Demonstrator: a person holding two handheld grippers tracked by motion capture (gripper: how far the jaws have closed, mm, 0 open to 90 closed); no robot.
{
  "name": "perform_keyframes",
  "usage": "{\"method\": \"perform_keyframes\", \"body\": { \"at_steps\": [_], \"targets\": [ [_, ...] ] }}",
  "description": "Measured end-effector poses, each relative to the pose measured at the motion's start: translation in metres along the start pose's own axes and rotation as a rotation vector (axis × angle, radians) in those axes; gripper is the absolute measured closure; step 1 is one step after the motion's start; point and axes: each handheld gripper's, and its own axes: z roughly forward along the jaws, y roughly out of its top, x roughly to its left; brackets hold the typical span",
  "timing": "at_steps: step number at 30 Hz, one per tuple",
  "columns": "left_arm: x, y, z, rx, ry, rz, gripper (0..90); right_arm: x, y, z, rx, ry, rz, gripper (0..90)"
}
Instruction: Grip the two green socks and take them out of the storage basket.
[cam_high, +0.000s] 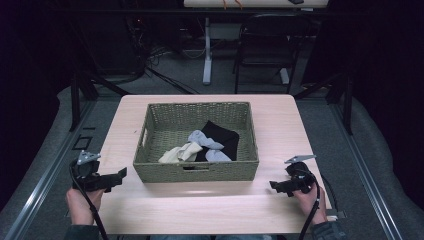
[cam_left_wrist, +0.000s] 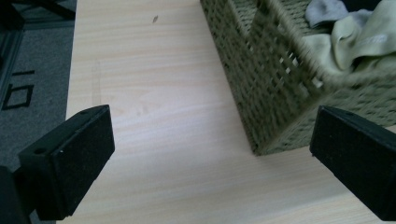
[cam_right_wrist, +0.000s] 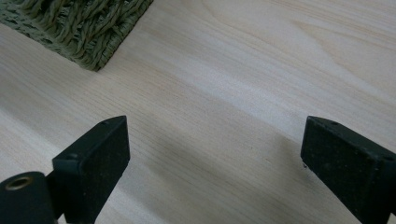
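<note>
A green woven basket (cam_high: 150, 170) stands in the middle of the light wooden table (cam_high: 200, 205). Inside it lie a cream cloth (cam_high: 181, 152), a pale blue-grey cloth (cam_high: 205, 140) and a black cloth (cam_high: 222, 135). My left gripper (cam_high: 119, 175) is held low at the table's left, just off the basket's front left corner (cam_left_wrist: 261, 144), jaws wide apart and empty. My right gripper (cam_high: 276, 186) hovers at the front right, past the basket's front right corner (cam_right_wrist: 93, 60), open with bare wood between its jaws. The cream cloth (cam_left_wrist: 355, 46) shows over the basket wall in the left gripper view.
Grey carpet (cam_high: 45, 165) borders the table on both sides. A dark chair (cam_high: 265, 45) and a white table leg (cam_high: 207, 50) stand beyond the far edge. Bare wood (cam_high: 200, 205) stretches between the grippers in front of the basket.
</note>
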Motion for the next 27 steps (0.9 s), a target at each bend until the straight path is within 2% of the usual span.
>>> {"method": "perform_keyframes", "body": {
  "at_steps": [9,15,21,27],
  "targets": [
    [-0.012,0.034,-0.006,-0.005,-0.049,0.058,0.0,0.0,0.0,0.0,0.001,0.003,0.001,7.5],
    [-0.026,0.059,-0.006,0.0,-0.079,0.113,0.0,0.0,0.0,0.0,0.002,0.002,0.001,7.5],
    [-0.038,0.082,0.002,0.015,-0.108,0.155,0.0,0.0,0.0,0.0,0.001,0.002,0.0,7.5],
    [-0.055,0.104,0.017,0.058,-0.141,0.21,0.0,0.0,0.0,0.0,0.003,0.004,-0.003,7.5]
  ]
}}
